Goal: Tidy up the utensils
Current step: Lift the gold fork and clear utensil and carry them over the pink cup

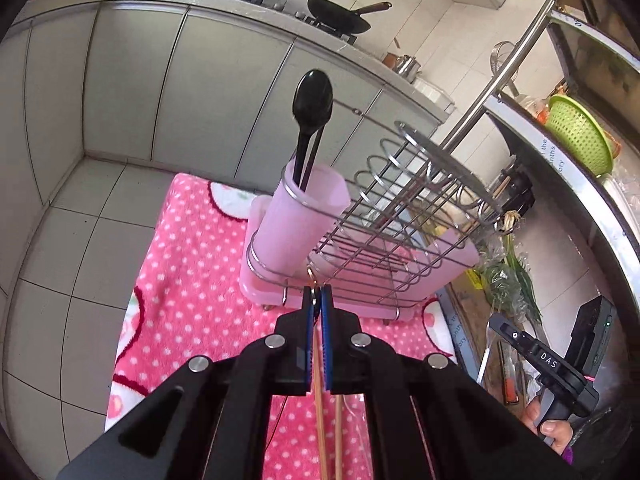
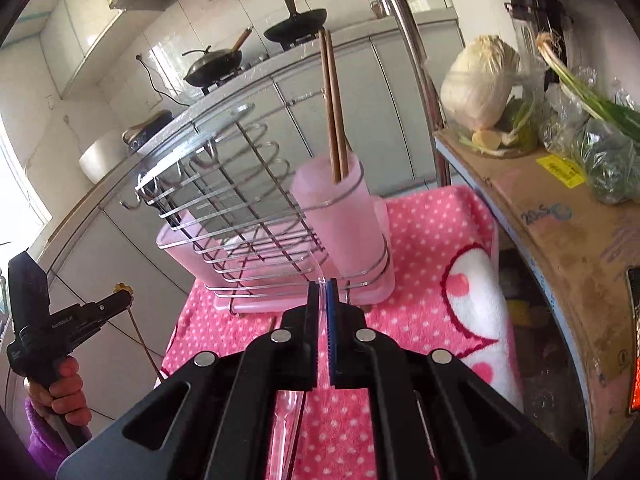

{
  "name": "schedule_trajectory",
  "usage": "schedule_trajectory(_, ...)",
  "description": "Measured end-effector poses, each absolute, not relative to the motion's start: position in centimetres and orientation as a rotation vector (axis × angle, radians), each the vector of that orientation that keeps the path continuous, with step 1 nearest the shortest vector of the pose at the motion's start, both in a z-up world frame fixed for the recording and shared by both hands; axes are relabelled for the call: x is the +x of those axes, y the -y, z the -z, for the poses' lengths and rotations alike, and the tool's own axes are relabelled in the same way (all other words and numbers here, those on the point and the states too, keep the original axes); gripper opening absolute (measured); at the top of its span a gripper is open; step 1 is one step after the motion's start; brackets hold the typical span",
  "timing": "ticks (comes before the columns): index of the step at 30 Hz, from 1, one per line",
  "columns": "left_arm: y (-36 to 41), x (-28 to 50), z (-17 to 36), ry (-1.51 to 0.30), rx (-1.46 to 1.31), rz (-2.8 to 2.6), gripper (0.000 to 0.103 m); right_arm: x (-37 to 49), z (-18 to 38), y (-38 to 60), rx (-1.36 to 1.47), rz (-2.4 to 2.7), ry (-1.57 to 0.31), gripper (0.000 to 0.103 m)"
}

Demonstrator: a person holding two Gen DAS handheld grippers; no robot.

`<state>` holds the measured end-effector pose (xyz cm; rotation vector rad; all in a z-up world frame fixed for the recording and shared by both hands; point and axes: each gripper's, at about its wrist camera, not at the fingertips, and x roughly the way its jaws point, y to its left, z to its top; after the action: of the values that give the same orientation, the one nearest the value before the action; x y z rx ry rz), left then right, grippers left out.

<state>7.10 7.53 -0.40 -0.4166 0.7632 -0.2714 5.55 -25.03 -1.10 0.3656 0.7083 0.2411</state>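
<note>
Left wrist: pink cup [image 1: 304,216] holds black spoon [image 1: 313,92] | left tool [image 1: 316,294] clamps chopsticks [image 1: 320,400] | right tool [image 2: 323,288] clamps clear spoon [image 2: 286,408]

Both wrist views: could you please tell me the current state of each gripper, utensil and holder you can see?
Left gripper: shut on wooden chopsticks.
Right gripper: shut on a clear plastic spoon.
Black spoon: standing upright in the pink spoon cup.
Brown chopsticks: standing upright in the pink chopstick cup.
Wire rack: standing on the pink cloth.
</note>
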Motion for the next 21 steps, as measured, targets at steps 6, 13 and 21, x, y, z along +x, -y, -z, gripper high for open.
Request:
schedule_trajectory(6, -7.7, 7.8, -4.0, -0.661, -0.441, 0.31, 0.003, 5.6, -3.9, 25.0, 0.298, -0.236, -0.571, 0.004)
schedule_trajectory(13, -7.6, 9.5, -8.6, -0.559, -0.448, 0.333, 0.003, 7.0, -10.4, 25.1, 0.217, -0.215, -0.394, 0.004)
schedule_trajectory(21, -8.0, 11.7, -13.5, -0.416, -0.45, 0.341, 0.003, 9.6, -14.5, 24.9, 0.118, -0.138, -0.204, 0.004)
